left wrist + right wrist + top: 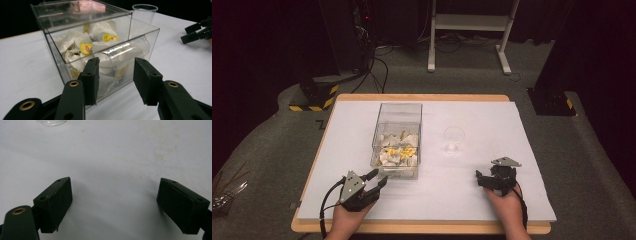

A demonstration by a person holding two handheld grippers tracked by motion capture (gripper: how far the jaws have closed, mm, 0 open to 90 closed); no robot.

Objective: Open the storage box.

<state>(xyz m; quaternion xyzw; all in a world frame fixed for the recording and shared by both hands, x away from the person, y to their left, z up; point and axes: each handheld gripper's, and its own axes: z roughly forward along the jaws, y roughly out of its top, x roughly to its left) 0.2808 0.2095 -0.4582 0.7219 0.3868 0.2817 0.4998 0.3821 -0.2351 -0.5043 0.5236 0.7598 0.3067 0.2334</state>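
A clear plastic box full of white and yellow tea bag sachets stands in the middle of the white table. The same box has a curved dispensing slot at its near end. My left gripper hovers just in front of that end, jaws apart with nothing between them; in its own view the left gripper frames the slot. A clear empty plastic cup stands to the right of the box. My right gripper rests open near the front right; in its own view the right gripper has bare table between its jaws.
The white sheet covers a wooden tabletop. Beyond the table are a white stand, cables and a dark cabinet on grey carpet. The cup's base shows at the top edge of the right gripper view.
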